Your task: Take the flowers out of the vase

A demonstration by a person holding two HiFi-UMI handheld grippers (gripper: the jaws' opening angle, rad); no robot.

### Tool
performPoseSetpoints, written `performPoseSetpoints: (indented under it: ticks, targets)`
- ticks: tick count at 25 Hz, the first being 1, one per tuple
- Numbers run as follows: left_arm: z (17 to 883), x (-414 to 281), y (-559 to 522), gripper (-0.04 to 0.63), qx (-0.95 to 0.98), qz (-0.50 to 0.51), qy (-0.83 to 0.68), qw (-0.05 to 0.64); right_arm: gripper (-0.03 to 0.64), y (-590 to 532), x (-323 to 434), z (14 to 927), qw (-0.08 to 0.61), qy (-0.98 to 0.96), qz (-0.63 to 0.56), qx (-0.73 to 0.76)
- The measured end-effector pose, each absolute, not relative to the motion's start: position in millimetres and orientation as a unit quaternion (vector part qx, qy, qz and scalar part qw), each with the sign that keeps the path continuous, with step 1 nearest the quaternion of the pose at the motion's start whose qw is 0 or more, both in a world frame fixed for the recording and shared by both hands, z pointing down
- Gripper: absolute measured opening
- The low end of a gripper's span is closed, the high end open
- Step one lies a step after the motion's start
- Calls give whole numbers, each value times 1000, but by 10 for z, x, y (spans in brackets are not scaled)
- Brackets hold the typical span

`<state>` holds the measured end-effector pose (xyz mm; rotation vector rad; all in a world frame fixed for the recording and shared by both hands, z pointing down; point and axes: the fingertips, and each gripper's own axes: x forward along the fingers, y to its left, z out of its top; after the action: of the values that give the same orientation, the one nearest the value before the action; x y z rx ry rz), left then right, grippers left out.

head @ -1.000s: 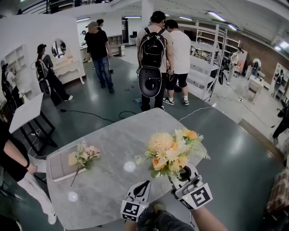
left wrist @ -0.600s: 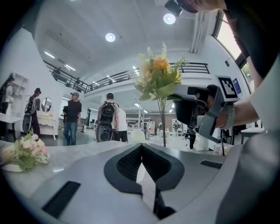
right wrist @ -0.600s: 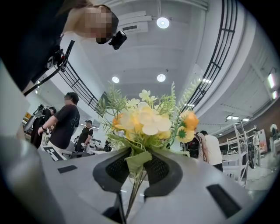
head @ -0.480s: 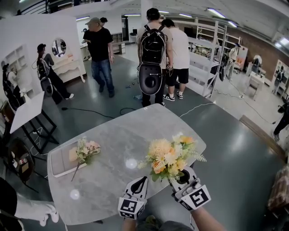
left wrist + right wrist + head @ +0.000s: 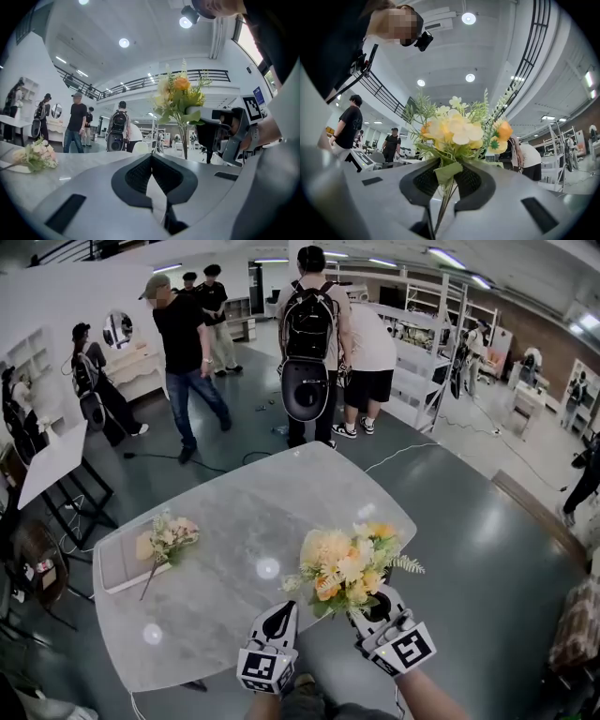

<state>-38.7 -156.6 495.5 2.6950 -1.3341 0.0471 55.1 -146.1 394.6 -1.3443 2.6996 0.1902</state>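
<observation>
- A grey marble table (image 5: pixel 234 615) fills the lower half of the head view.
- A shallow pale tray (image 5: pixel 112 568) sits at the table's far left edge, with a small pale bouquet (image 5: pixel 165 538) lying across it.
- The task's thing, a yellow and orange bouquet (image 5: pixel 342 563), stands over the table's near right part, blooms up, with its long axis roughly upright.
- My right gripper (image 5: pixel 370 604) is clamped on that bouquet from the near side. The tray lies well apart to its left, so I judge the next move to be a sideways carry across the table.
- My left gripper (image 5: pixel 281 615) hovers just left of the right one, closer to the tray, jaws together and empty.
- The right gripper view shows the thin stems (image 5: pixel 443 206) and a leaf pinched between the pads, which the blooms hide from the head view.
- The left gripper view shows the stems running bare below the grip. I can make out no vase in any view.
</observation>
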Motion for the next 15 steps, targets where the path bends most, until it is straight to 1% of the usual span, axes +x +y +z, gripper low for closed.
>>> performPoseSetpoints:
  ticks: [15]
  targets:
    - [4915,-260,-1014,14,888,12,-452,77,81,-859,656,4177,47,902,32,-429]
